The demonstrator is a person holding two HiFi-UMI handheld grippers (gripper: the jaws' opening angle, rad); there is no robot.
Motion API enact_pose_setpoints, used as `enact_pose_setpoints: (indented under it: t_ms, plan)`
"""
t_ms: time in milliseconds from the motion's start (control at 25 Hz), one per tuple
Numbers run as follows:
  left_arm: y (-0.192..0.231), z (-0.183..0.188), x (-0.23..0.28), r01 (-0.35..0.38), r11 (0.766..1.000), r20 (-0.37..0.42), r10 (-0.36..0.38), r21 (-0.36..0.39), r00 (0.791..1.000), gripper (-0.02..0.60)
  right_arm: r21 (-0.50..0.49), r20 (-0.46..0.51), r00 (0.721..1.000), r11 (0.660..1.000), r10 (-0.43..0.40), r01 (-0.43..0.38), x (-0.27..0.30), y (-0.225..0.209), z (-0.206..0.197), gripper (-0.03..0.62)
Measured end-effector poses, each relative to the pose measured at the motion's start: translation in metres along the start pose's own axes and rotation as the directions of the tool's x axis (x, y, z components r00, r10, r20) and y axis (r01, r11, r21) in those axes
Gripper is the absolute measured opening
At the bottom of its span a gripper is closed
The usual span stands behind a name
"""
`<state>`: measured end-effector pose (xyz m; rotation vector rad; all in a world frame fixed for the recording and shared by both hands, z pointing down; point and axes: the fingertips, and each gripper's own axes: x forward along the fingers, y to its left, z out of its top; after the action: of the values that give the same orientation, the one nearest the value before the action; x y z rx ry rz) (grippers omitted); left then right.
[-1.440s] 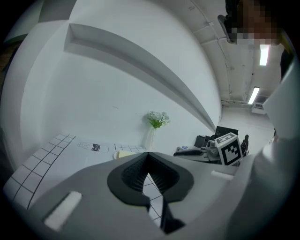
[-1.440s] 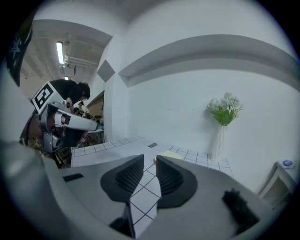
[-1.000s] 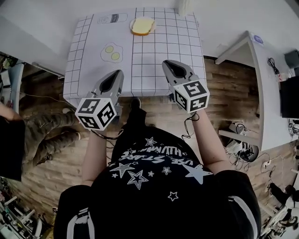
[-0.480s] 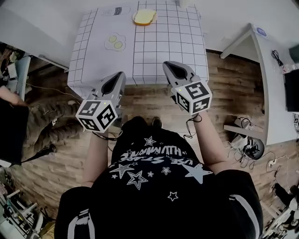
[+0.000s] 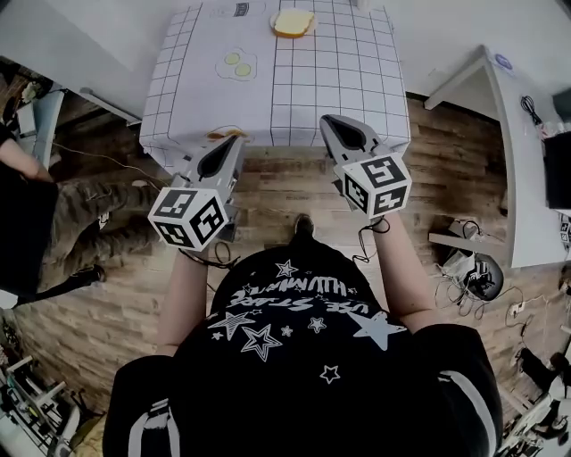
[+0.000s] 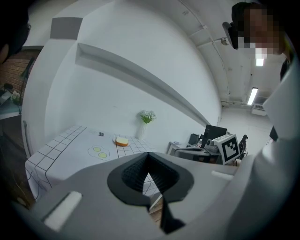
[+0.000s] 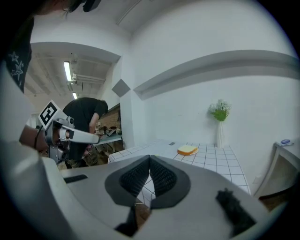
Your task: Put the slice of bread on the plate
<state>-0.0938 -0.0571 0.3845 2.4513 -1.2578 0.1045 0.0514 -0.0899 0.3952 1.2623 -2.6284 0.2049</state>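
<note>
The bread lies on the plate at the far end of the table. The left gripper and right gripper are both clenched tight on nothing, near the table's front edge.

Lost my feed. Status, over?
Left gripper, right gripper shut, empty. Bread at far end of table. Path looks clear.

Black T-shirt, white stars, mirrored lettering, white-striped sleeves; grey left gripper, right gripper, black-white marker cubes.
</note>
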Motion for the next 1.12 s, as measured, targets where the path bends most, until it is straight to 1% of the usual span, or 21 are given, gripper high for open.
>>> enact_pose_setpoints:
  t_ms: [200, 400, 520, 800, 1120]
  plan:
    - [0.003, -0.002, -0.038, -0.003, 1.000, 0.012, 0.003, -0.007, 1.000, 0.009, -0.010, -0.008, 1.000, 1.000, -0.009, 0.009, -0.013, 0.039, 0.002, 0.015]
    - [0.014, 0.013, -0.041, 0.019, 1.000, -0.004, -0.019, 0.003, 1.000, 0.009, -0.014, -0.032, 0.999, 0.999, -0.036, 0.035, -0.002, 0.048, 0.016, 0.015]
    - [0.015, 0.015, -0.054, 0.032, 0.999, -0.004, -0.032, 0.001, 0.999, 0.009, 0.000, -0.040, 0.998, 0.998, -0.056, 0.056, -0.006, 0.058, 0.019, 0.015]
    - [0.007, -0.006, -0.105, 0.046, 0.999, -0.018, -0.046, -0.025, 0.999, 0.009, 0.007, -0.069, 0.995, 0.997, -0.077, 0.078, -0.036, 0.107, 0.006, 0.015]
    - [-0.010, -0.033, -0.143, 0.074, 0.997, -0.042, -0.075, -0.034, 0.996, 0.009, 0.014, -0.093, 0.991, 0.995, -0.100, 0.101, -0.069, 0.148, -0.013, 0.015]
